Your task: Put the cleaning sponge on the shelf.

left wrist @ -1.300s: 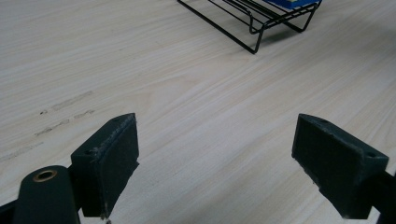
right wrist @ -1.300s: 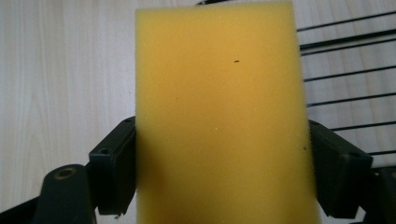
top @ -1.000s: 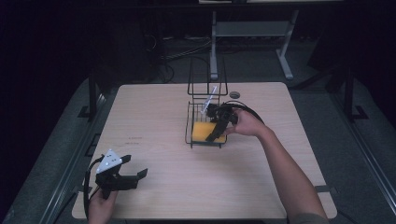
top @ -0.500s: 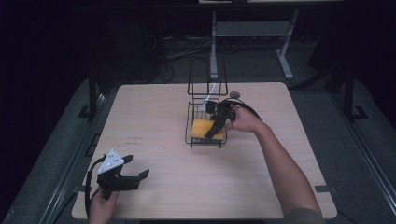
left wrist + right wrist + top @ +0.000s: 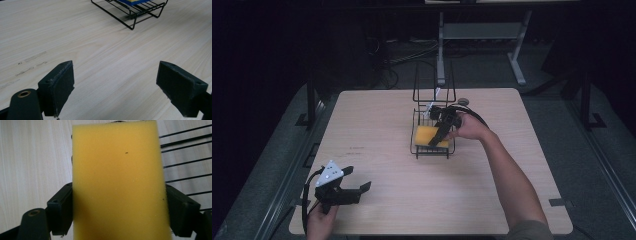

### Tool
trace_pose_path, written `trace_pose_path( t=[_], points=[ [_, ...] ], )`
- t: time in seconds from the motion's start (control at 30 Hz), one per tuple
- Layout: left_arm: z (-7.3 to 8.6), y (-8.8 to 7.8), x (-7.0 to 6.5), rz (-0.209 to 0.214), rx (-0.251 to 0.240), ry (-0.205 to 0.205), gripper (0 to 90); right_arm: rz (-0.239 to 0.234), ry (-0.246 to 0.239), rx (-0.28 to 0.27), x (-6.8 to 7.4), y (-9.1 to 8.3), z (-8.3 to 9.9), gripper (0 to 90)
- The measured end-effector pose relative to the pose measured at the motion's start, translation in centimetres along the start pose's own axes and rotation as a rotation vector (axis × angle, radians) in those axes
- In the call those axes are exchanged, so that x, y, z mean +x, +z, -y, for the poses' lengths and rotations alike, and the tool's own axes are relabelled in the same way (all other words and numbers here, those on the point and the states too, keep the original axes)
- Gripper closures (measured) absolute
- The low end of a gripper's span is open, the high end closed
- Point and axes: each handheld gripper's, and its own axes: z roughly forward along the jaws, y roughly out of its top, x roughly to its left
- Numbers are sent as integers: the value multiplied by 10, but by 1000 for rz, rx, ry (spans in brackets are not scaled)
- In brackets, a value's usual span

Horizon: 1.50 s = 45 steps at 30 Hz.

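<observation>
A yellow sponge [image 5: 426,134] lies flat in a black wire basket [image 5: 432,153] at the middle of the table. My right gripper [image 5: 437,138] points down into the basket over the sponge's right part. In the right gripper view the sponge [image 5: 117,182] fills the gap between the wide-spread jaws of my right gripper [image 5: 119,195]; its sides touch them and show no pinch. My left gripper [image 5: 360,189] rests open and empty near the front left corner. My left gripper [image 5: 115,75] faces bare wood, with the basket [image 5: 130,15] far ahead.
The basket has a tall wire back [image 5: 433,80] on its far side and a small white item [image 5: 432,105] inside by it. A small round dark object [image 5: 463,101] lies on the table [image 5: 532,150] just behind the right hand.
The right gripper has shifted slightly within the basket, first toward the far side, then down-left over the sponge. The left gripper has stayed almost still.
</observation>
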Motion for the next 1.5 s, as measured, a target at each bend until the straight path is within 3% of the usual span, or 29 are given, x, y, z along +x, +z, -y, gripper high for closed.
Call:
trace_pose_path(
  t=[0.17,0.97,1.5],
  points=[
    [2,-2,0,-7,6,-3,141,2,-4,-22,-2,1,0,206],
    [3,-2,3,-6,4,-11,141,5,16,-8,-10,14,1,198],
    [3,-3,3,-5,2,-14,141,21,13,-14,-12,12,2,175]
  ],
)
